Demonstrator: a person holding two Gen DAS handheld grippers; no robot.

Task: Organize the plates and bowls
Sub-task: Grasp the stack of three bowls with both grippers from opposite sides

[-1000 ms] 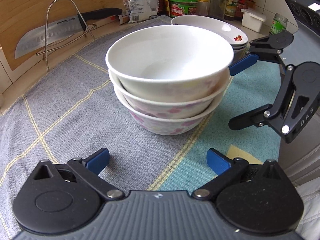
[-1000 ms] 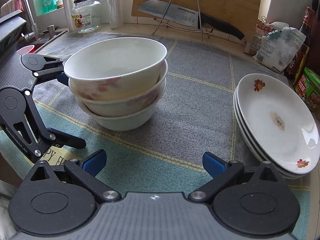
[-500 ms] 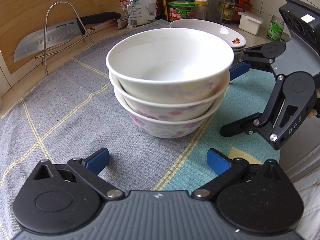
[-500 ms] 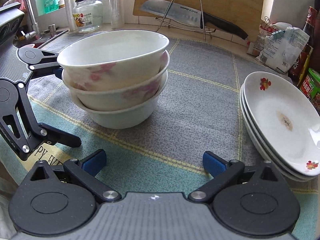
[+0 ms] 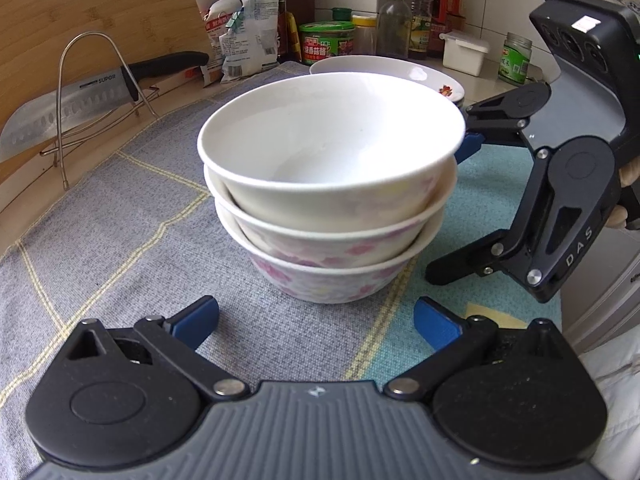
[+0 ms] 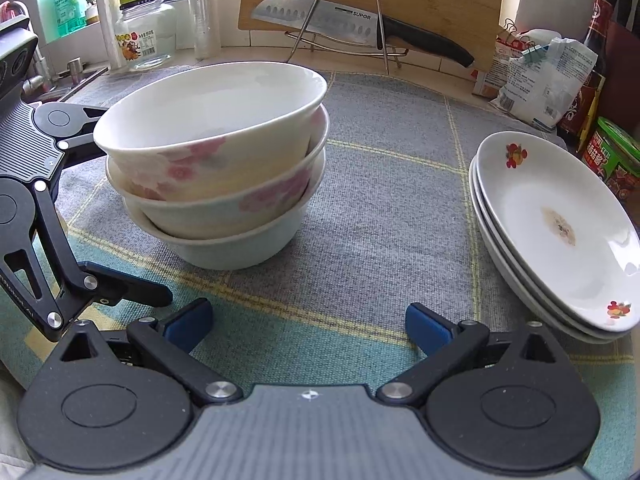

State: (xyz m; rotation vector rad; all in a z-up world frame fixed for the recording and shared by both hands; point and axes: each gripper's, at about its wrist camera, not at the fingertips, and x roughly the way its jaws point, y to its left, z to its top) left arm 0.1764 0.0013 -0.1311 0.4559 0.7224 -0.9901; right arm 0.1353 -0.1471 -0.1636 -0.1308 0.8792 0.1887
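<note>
Three white bowls with pink flowers [image 5: 332, 204] [image 6: 216, 168] stand nested in one stack on the checked cloth. My left gripper [image 5: 316, 322] is open just in front of the stack, holding nothing. My right gripper [image 6: 308, 322] is open too, a little short of the stack on its other side, and shows in the left wrist view [image 5: 452, 208] beside the bowls. A stack of three white plates with small flower prints [image 6: 556, 232] lies to the right of the bowls; its rim peeks out behind them [image 5: 440, 80].
A cleaver [image 6: 344, 24] rests in a wire rack against a wooden board [image 5: 88, 16]. Bags, sauce bottles and jars [image 5: 328, 40] line the tiled back wall. A glass jar [image 6: 146, 36] and a sink tap stand at the window side. The counter edge runs near the right gripper.
Both grippers have lowered and drawn closer to the bowl stack, which now looks larger in both views. The bowls and plates have not moved. Both stay open.
</note>
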